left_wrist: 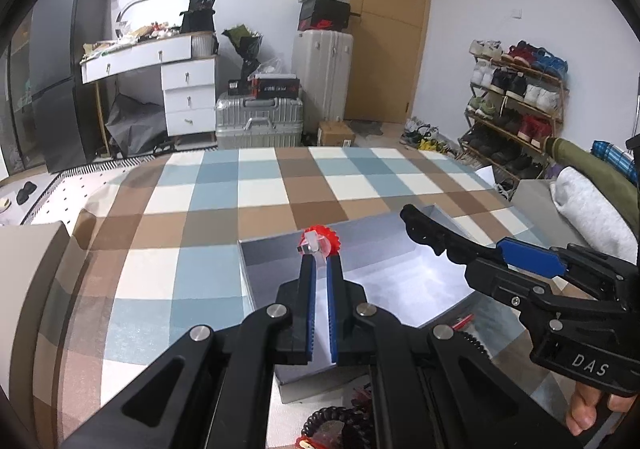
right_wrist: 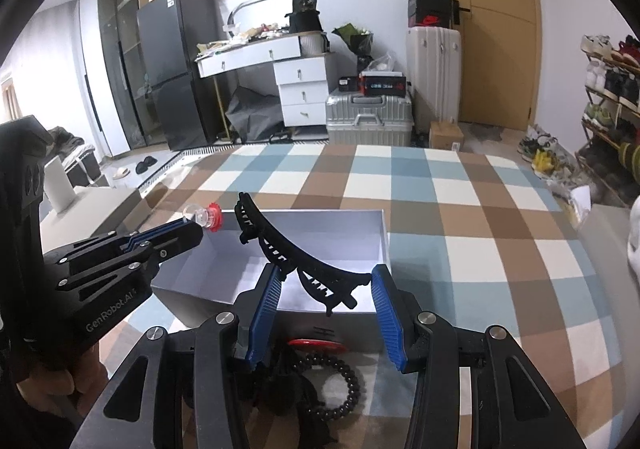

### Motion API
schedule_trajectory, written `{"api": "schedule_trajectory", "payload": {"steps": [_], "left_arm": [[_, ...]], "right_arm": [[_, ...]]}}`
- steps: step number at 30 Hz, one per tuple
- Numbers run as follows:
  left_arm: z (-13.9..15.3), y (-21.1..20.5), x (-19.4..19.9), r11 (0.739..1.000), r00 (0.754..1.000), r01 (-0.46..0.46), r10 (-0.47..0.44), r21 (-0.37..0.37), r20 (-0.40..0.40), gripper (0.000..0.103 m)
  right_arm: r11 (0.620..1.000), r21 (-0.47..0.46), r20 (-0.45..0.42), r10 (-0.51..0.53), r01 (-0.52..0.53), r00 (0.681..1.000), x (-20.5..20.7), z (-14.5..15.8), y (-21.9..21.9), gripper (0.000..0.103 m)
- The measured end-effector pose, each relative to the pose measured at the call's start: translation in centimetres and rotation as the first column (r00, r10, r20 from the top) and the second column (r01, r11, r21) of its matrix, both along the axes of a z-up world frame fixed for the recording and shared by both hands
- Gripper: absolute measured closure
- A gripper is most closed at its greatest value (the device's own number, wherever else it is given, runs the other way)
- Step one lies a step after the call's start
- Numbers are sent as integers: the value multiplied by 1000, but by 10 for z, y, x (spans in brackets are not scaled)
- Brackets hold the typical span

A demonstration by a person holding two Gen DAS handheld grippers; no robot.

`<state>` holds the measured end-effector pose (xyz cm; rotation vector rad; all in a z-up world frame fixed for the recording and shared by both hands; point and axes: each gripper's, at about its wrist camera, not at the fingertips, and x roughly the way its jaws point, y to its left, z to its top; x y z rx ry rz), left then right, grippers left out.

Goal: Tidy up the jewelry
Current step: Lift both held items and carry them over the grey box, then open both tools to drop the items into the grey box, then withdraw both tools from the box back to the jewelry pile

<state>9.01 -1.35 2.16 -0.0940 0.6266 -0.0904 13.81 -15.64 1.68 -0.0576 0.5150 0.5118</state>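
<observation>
I am holding my left gripper (left_wrist: 320,255) pinched shut on a small red-and-clear ornament (left_wrist: 318,243) over the far rim of the open white box (right_wrist: 352,227), while my right gripper (right_wrist: 326,289) is clamping a long black hair claw (right_wrist: 296,257) above the box. The ornament is sitting at the very fingertips (barely any purchase), so a tilt could be sending it outside the rim onto the checked cloth (right_wrist: 460,209). The two tools are crowding one opening, and a black bead bracelet (right_wrist: 344,389) is lying just outside the near wall.
</observation>
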Motion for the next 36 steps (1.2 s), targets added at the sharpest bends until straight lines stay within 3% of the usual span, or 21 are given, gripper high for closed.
{"api": "schedule_trajectory", "payload": {"steps": [8, 13, 15, 17, 20, 24, 26, 28, 33, 36], "left_arm": [[-3, 2, 3, 1000, 999, -14, 13, -17, -34, 102], [-1, 2, 3, 999, 999, -16, 15, -31, -36, 102], [-1, 2, 3, 999, 999, -16, 15, -34, -39, 95], [-1, 3, 3, 999, 999, -19, 17, -39, -36, 83], [0, 4, 2, 999, 999, -12, 10, -52, -35, 75], [2, 4, -2, 998, 999, 1, -4, -66, -48, 52], [5, 2, -6, 998, 999, 4, -6, -55, -43, 33], [11, 1, -14, 999, 1000, 3, -4, -43, -21, 22], [14, 4, -31, 1000, 1000, 1, -1, -19, 6, 18], [12, 9, -38, 1000, 1000, -18, 18, -20, -7, 7]], "right_arm": [[1000, -13, -17, 3, -3, 1000, 5, -4, 6, 57], [1000, -13, -7, -14, 14, 1000, 5, -3, 3, 49], [1000, -3, -6, -19, 19, 1000, 4, -1, -2, 44], [1000, 8, -4, -20, 20, 1000, 2, 0, -6, 33], [999, 33, -4, -22, 22, 1000, -2, 0, -14, 17], [999, 35, -11, -35, 36, 999, -7, -2, -24, 10], [999, 31, -17, -41, 41, 999, -9, -4, -27, 9], [999, 23, -20, -44, 45, 999, -12, -6, -30, 8], [999, 16, -5, -36, 36, 999, -25, -10, -36, 2], [999, 26, -1, -19, 19, 1000, -31, -11, -40, 1]]}}
